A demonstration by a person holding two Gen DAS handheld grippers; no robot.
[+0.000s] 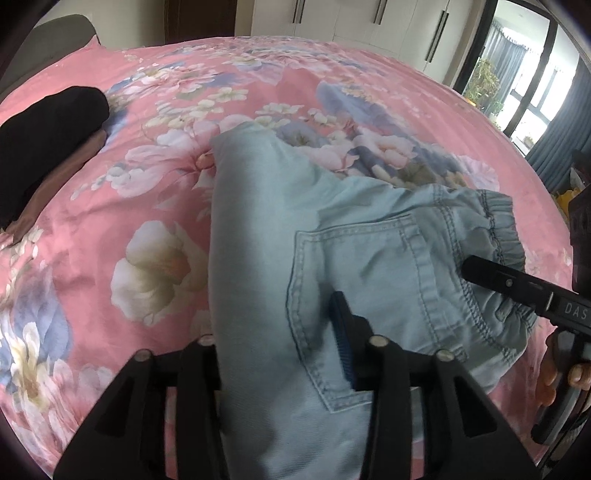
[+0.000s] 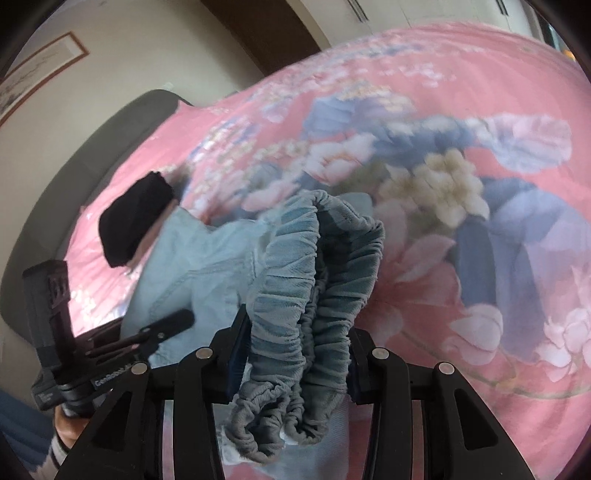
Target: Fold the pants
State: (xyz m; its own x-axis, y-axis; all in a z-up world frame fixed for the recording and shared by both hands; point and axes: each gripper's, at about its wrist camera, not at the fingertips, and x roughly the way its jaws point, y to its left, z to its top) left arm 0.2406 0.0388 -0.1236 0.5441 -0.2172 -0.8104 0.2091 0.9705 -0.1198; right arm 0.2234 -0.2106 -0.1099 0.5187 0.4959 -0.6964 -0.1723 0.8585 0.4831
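Light blue denim pants (image 1: 280, 236) lie on a pink floral bedspread (image 1: 122, 206), a back pocket (image 1: 354, 280) facing up. My left gripper (image 1: 284, 354) is shut on the pants fabric beside the pocket; its left finger is hidden under the cloth. My right gripper (image 2: 295, 354) is shut on the gathered elastic waistband (image 2: 314, 280), which bunches up between its fingers. The right gripper's finger (image 1: 517, 288) shows in the left wrist view at the waistband. The left gripper (image 2: 162, 328) shows at lower left in the right wrist view.
A black garment (image 1: 48, 125) lies at the bed's far left, also seen in the right wrist view (image 2: 133, 221). White wardrobe doors (image 1: 369, 22) stand behind the bed. A window with curtains (image 1: 546, 110) is at the right. A grey headboard (image 2: 110, 147) edges the bed.
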